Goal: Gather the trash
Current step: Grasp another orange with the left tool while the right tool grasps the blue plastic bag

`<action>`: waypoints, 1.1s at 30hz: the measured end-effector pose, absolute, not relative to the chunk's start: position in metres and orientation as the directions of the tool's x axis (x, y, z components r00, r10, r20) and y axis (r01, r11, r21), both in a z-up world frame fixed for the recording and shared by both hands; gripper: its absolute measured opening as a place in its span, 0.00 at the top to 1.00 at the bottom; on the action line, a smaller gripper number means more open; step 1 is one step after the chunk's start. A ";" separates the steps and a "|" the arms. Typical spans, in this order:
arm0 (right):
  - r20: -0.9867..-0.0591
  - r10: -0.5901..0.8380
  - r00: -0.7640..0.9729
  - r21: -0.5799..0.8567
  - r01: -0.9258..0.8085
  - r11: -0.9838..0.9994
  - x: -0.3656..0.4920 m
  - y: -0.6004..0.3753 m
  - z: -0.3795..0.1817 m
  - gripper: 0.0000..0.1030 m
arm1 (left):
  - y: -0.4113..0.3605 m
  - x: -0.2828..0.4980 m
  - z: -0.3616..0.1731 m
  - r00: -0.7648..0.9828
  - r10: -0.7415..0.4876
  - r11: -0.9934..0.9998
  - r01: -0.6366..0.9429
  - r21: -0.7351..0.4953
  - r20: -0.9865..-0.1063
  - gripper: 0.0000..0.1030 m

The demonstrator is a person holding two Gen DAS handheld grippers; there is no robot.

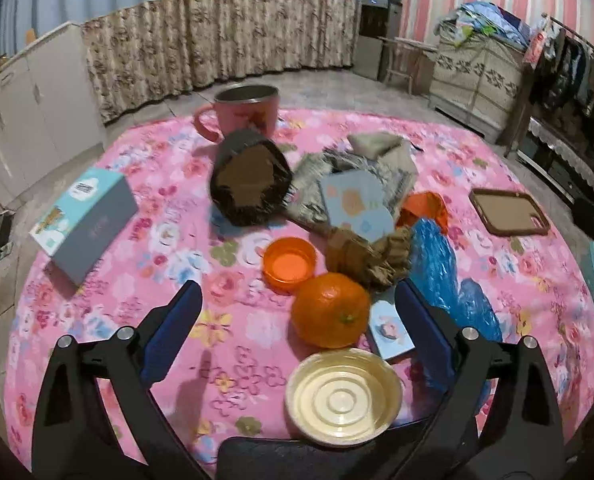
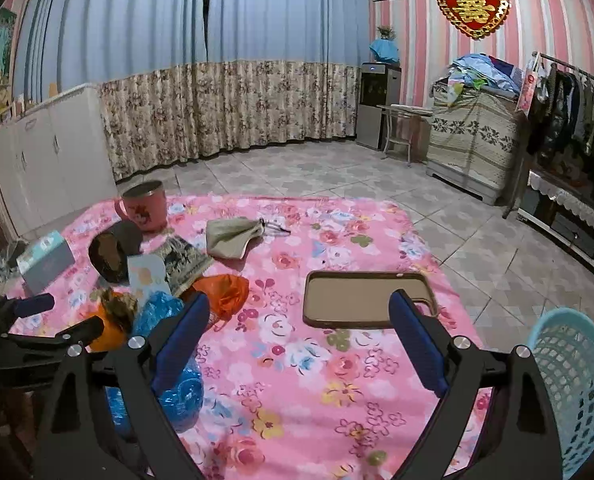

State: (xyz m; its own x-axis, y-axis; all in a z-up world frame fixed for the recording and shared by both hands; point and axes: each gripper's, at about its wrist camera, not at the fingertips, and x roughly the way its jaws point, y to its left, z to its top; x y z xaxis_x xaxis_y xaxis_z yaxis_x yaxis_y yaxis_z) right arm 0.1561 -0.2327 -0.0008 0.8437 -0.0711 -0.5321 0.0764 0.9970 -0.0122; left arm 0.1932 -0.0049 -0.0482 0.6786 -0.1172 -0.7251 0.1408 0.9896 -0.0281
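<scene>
A pink flowered cloth covers the surface, with a tiled floor, a patterned curtain and a striped pink wall behind it. We take the orange fruit as our landmark. Our left gripper hangs above the cloth with its blue pads spread wide and nothing between them; the fruit sits between the fingertips, nearer the right-hand one. Just in front of the fruit lies a shallow gold foil cup, and just behind it an orange plastic lid. Touching the fruit on its far right is a crumpled brown paper wad, with a blue crinkled plastic bag beside that. Farther behind lie a dark crushed cup, an orange plastic scrap and a pink mug. Well to the fruit's left stands a pale blue box. Our right gripper is also spread wide and empty, above a brown phone case. A turquoise mesh basket stands at the cloth's right edge.
</scene>
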 end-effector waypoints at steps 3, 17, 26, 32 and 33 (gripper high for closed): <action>-0.558 -0.060 0.828 0.007 0.077 0.997 0.159 -0.234 -0.016 0.13 | -0.012 0.199 -0.055 0.652 -0.120 0.987 0.162 -0.016 -0.749 0.23; -0.604 -0.025 0.797 0.041 0.062 0.997 0.165 -0.239 -0.025 0.13 | 0.001 0.198 -0.041 0.655 -0.167 0.986 0.134 -0.104 -0.737 0.63; -0.644 0.079 0.761 0.036 -0.074 0.997 0.162 -0.190 -0.042 0.13 | 0.023 0.186 -0.013 0.756 -0.056 0.998 0.046 -0.032 -0.652 0.63; -0.691 0.067 0.720 -0.025 -0.118 0.993 0.167 -0.166 -0.062 0.15 | 0.029 0.190 -0.013 0.751 -0.045 0.999 0.029 -0.035 -0.659 0.63; -0.698 0.070 0.713 -0.025 -0.122 0.992 0.169 -0.165 -0.063 0.20 | 0.030 0.190 -0.014 0.750 -0.048 0.999 0.029 -0.039 -0.660 0.63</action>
